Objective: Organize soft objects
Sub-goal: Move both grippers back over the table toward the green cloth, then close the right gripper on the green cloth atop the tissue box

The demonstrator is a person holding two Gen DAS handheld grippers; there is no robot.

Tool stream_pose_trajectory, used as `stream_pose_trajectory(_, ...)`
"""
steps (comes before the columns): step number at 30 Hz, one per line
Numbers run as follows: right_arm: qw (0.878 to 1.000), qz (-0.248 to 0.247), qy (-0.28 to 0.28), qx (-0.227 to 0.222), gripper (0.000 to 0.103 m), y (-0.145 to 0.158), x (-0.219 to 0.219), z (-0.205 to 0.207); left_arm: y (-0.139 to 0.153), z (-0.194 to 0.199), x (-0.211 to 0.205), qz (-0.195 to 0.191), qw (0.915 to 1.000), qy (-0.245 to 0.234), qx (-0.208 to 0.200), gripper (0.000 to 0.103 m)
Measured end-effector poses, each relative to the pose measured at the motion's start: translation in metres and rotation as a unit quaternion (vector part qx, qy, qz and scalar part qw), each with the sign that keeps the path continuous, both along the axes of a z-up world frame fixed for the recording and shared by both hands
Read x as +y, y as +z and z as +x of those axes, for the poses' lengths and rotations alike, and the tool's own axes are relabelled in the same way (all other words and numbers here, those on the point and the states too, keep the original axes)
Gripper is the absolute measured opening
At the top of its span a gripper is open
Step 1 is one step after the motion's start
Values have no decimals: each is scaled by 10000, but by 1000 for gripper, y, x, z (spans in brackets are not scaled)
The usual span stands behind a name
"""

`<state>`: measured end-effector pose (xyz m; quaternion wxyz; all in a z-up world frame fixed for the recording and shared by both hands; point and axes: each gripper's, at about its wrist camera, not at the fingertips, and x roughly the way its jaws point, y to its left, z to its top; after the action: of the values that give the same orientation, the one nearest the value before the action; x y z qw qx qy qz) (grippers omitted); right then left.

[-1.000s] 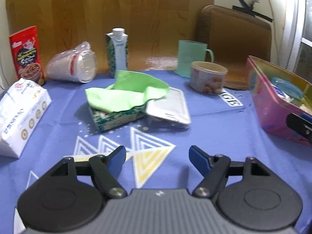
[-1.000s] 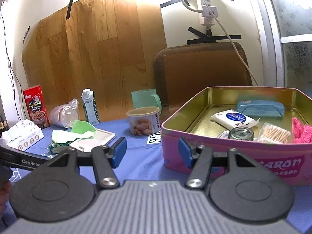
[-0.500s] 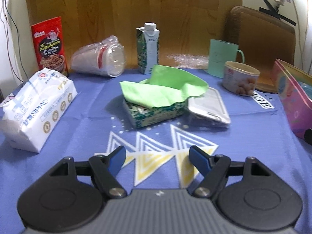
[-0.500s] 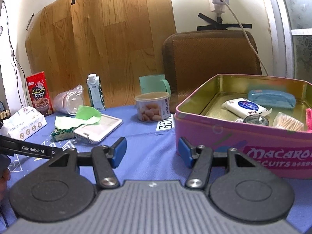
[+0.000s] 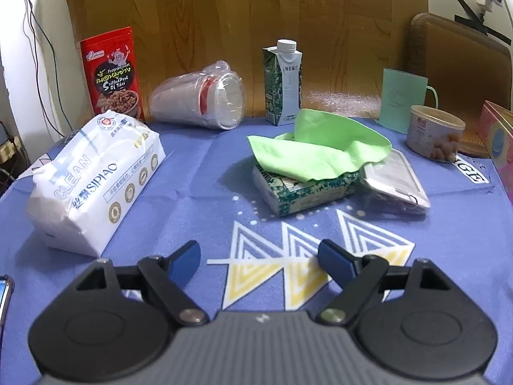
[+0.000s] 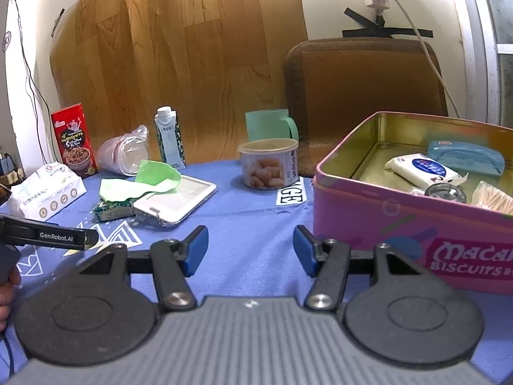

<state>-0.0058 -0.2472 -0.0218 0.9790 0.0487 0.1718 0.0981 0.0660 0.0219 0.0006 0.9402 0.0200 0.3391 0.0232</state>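
Left wrist view: the left gripper (image 5: 259,258) hangs over the blue tablecloth (image 5: 192,179) with its blue pads spread wide and nothing between them. At far left stands a red snack pouch (image 5: 112,73) reading "Spilled Pork Oil Thai", or something close; the print is small. Near it lies a white tissue pack (image 5: 93,176) marked "CLEAN SIPIAO". Centre, a green cloth (image 5: 320,150) drapes over a green patterned box (image 5: 304,192), its right edge overlapping a clear flat case (image 5: 397,179).

Right wrist view: the other gripper's arm, lettered "GenRobot.AI", enters at left. The right gripper (image 6: 250,252) is likewise spread and empty. At right sits a pink tin (image 6: 400,221) marked "Macar… Biscuits", holding a white packet (image 6: 423,168) and a blue case (image 6: 468,157).
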Motion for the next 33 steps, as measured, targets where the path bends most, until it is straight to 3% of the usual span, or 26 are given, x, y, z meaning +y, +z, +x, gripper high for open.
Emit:
stream_pose_trajectory(13, 9999, -25, 114, 119, 61, 0, 8, 6, -2, 2, 0, -21, 9999, -79, -59, 84)
stream_pose_trajectory(20, 9984, -169, 510, 189, 61, 2, 27, 19, -1, 2, 13, -440, 9990, 62, -93, 85)
stream_pose_trajectory(27, 9906, -311, 1331, 37, 61, 29, 78, 81, 0, 0, 31, -891, 9951, 387, -207, 86)
stream_pose_trajectory(33, 9731, -478, 2128, 742, 63, 25, 144, 152, 0, -1, 28, -826, 9955, 372, -271, 86)
